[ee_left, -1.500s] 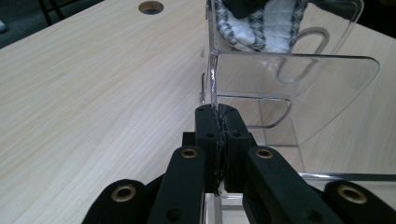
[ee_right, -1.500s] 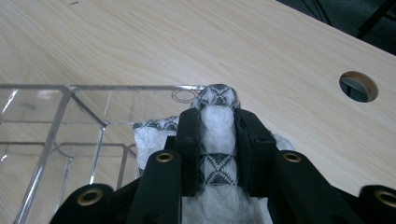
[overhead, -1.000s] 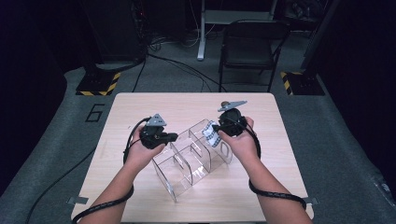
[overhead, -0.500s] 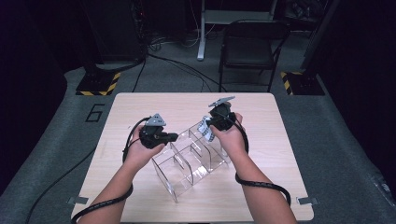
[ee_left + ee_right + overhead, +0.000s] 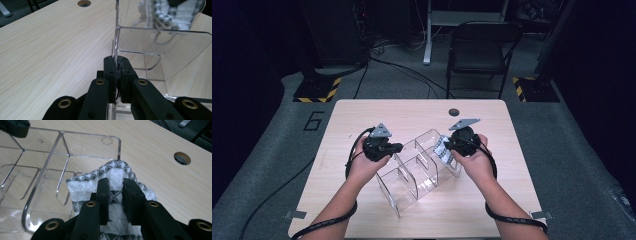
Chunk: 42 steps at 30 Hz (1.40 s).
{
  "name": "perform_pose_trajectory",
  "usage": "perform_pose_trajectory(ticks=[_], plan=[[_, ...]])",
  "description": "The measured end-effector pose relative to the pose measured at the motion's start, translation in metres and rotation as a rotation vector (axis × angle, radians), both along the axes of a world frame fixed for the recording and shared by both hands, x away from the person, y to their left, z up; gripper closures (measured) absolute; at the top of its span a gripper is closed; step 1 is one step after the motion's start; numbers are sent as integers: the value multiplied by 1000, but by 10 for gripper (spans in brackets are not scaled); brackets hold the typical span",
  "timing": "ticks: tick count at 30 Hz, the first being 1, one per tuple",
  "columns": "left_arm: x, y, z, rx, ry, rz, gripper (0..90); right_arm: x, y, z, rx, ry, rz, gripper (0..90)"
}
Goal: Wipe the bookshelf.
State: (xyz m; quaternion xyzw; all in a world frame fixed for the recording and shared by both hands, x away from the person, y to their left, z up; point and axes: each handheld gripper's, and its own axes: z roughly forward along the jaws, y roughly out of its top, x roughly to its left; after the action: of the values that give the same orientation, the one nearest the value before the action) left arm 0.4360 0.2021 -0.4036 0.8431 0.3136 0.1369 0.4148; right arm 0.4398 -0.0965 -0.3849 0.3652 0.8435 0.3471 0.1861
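A clear acrylic organizer (image 5: 412,172) with several compartments stands at the table's middle. My left gripper (image 5: 396,148) is shut on its left-hand wall; in the left gripper view the thin clear wall (image 5: 115,37) runs up between the pressed pads of the left gripper (image 5: 116,62). My right gripper (image 5: 448,145) is shut on a white cloth with a black pattern (image 5: 442,150) at the organizer's far right end. In the right gripper view the cloth (image 5: 113,170) bunches between the jaws of the right gripper (image 5: 115,187), over the rim of an end compartment (image 5: 50,167).
A round cable hole (image 5: 454,111) lies in the wooden table (image 5: 362,115) behind the organizer. A black chair (image 5: 482,45) and cables stand on the floor beyond the far edge. Bare tabletop surrounds the organizer on all sides.
The right gripper, still holding the cloth, swung a little toward the far left, then came back right and lower beside the organizer's end. The left gripper kept its place on the wall.
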Motion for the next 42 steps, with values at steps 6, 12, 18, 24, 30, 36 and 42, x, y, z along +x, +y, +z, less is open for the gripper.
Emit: perform_pose_trajectory(ticks=[6,12,18,24,30,36,42], plan=[[0,0,0,4,5,-1,867,-27,-16,-10,72,-69,-28,749],[1,0,1,7,12,-7,867,-43,-29,-16,135,-100,-47,749],[2,1,1,-6,22,-6,867,-56,-34,-24,142,-152,-59,750],[3,0,1,13,15,-21,869,-65,-40,-34,183,-164,-82,751],[3,1,1,10,14,-44,875,-70,-46,-54,216,-128,-109,753],[5,5,1,-7,31,-66,875,-67,-45,-72,224,-94,-136,752],[5,4,0,-17,28,-58,875,-62,-44,-102,188,-18,-158,751]])
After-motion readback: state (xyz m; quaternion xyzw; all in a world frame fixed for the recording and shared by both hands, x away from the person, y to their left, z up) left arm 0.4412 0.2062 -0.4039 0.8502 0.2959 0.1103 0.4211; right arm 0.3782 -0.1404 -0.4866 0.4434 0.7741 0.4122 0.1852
